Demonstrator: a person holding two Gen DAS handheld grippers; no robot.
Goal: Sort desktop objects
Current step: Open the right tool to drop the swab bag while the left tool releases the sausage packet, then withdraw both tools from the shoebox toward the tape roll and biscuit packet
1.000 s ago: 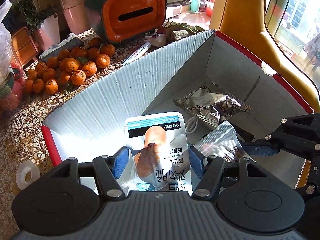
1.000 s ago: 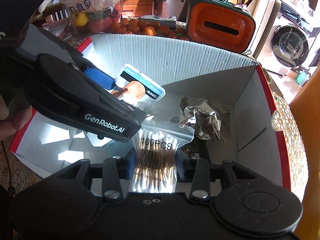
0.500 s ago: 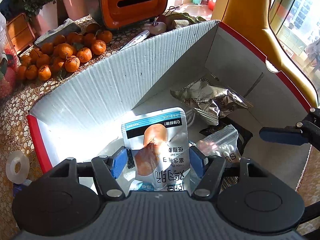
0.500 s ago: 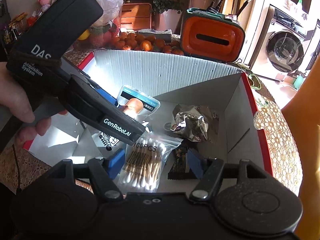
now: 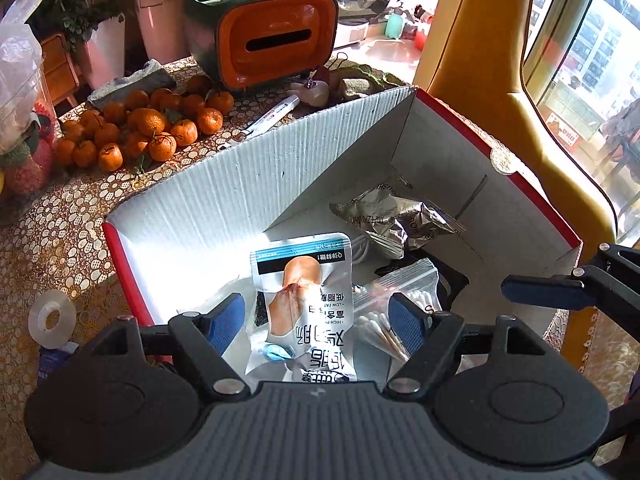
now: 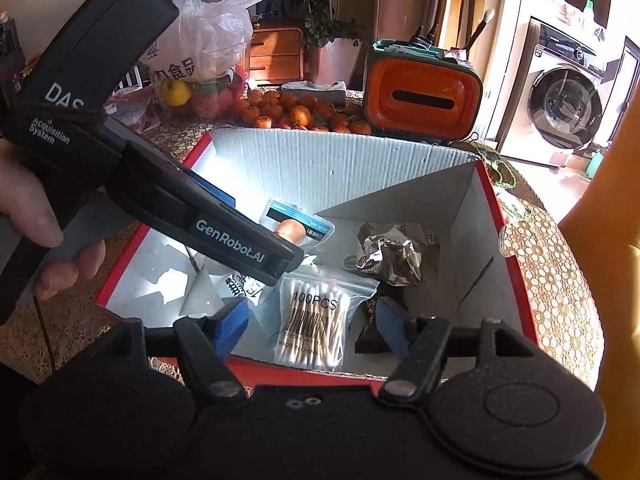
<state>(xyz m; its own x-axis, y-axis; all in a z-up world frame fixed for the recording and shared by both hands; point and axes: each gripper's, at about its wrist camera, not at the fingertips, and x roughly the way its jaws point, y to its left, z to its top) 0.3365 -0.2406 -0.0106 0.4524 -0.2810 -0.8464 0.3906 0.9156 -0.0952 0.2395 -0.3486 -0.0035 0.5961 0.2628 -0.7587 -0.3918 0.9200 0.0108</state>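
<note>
A white cardboard box with a red rim [image 5: 492, 148] holds a silver foil packet [image 5: 392, 216], a pale blue snack pouch [image 5: 304, 300] and a clear bag of cotton swabs [image 5: 400, 284]. My left gripper [image 5: 316, 322] hovers over the pouch with its jaws spread wide, touching nothing. In the right wrist view the swab bag [image 6: 314, 320] lies flat on the box floor beside a dark packet [image 6: 368, 334]. My right gripper [image 6: 314, 324] is open above the box's near rim [image 6: 304, 374]. A hand [image 6: 24, 208] holds the left gripper's body, which crosses that view.
Behind the box lie several oranges [image 5: 148, 128], an orange tissue holder [image 5: 272, 44] and a white pen [image 5: 268, 120]. A tape roll [image 5: 52, 318] sits left of the box. A plastic bag of fruit [image 6: 208, 44] stands at the back left. A yellow chair back [image 5: 480, 40] rises on the right.
Both grippers let go and drew back up from the box: the right released the swab bag first, then the left released the snack pouch. Both items now lie inside.
</note>
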